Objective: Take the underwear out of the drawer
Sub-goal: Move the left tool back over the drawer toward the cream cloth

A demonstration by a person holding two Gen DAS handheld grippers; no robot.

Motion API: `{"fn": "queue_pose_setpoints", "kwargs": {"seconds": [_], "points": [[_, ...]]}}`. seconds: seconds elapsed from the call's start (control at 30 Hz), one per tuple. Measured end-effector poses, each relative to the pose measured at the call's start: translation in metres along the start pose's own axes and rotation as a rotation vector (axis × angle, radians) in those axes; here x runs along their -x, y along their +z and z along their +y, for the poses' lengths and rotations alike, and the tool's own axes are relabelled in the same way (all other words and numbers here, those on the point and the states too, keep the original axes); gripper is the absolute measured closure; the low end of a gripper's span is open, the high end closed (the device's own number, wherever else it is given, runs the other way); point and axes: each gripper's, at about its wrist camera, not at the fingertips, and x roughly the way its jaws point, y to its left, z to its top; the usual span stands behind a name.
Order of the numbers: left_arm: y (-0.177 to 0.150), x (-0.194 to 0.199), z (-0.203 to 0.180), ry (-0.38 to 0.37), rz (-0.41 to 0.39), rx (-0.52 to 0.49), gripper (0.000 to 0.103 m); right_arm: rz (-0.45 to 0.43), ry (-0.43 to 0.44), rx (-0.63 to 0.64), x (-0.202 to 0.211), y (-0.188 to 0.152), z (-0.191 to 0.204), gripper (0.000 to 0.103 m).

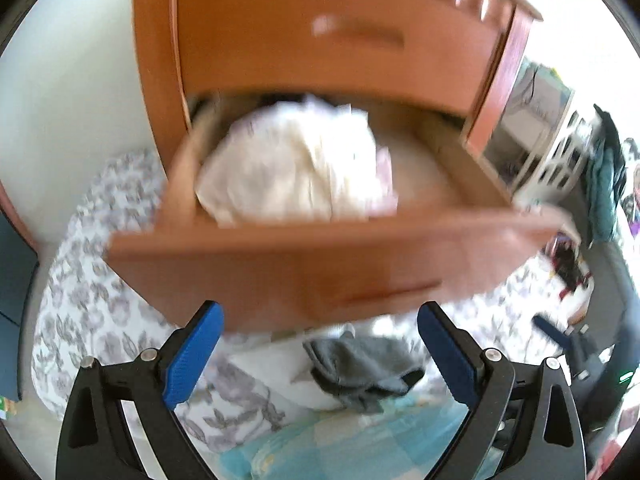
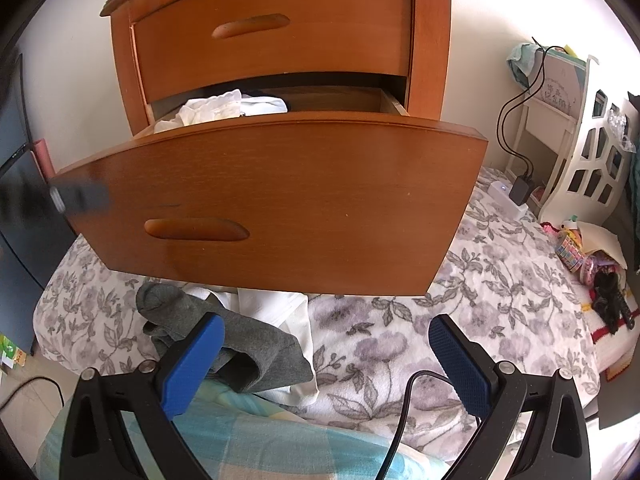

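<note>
With both jaws released, I'm between picks | white underwear (image 1: pixel 296 164) in drawer (image 1: pixel 320 264) ahead of left gripper (image 1: pixel 320 356) | next: reach in, clench.

Both views are bright with soft daylight, seemingly from the right, where the wall (image 2: pixel 480 92) washes out to near white. The left wrist view is smeared by motion blur: the drawer (image 1: pixel 320 256) and the pale cloth (image 1: pixel 296 168) inside lose their edges. The right wrist view is sharp. Fisheye bending curves straight edges, and black vignetting fills the corners.
</note>
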Motion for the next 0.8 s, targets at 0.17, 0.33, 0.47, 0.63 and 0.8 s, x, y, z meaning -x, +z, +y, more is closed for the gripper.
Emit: {"fn": "queue_pose_setpoints", "kwargs": {"seconds": [0.17, 0.33, 0.47, 0.63, 0.8], "points": [[0.025, 0.043, 0.008, 0.028, -0.199, 0.012, 0.005, 0.000, 0.001, -0.003, 0.000, 0.000, 0.000, 0.000], [0.054, 0.055, 0.015, 0.068, -0.287, -0.007, 0.005, 0.000, 0.004, -0.007, 0.000, 0.001, 0.000, 0.000], [0.077, 0.045, 0.031, 0.017, -0.240, 0.053, 0.005, 0.002, 0.008, -0.012, 0.000, 0.001, -0.001, 0.000], [0.097, 0.023, 0.043, -0.051, -0.176, 0.103, 0.003, 0.007, 0.016, -0.022, -0.001, 0.002, -0.004, 0.000], [0.115, -0.004, 0.037, 0.000, -0.152, 0.050, 0.000, 0.015, 0.024, -0.034, -0.003, 0.001, -0.006, 0.000]]}}
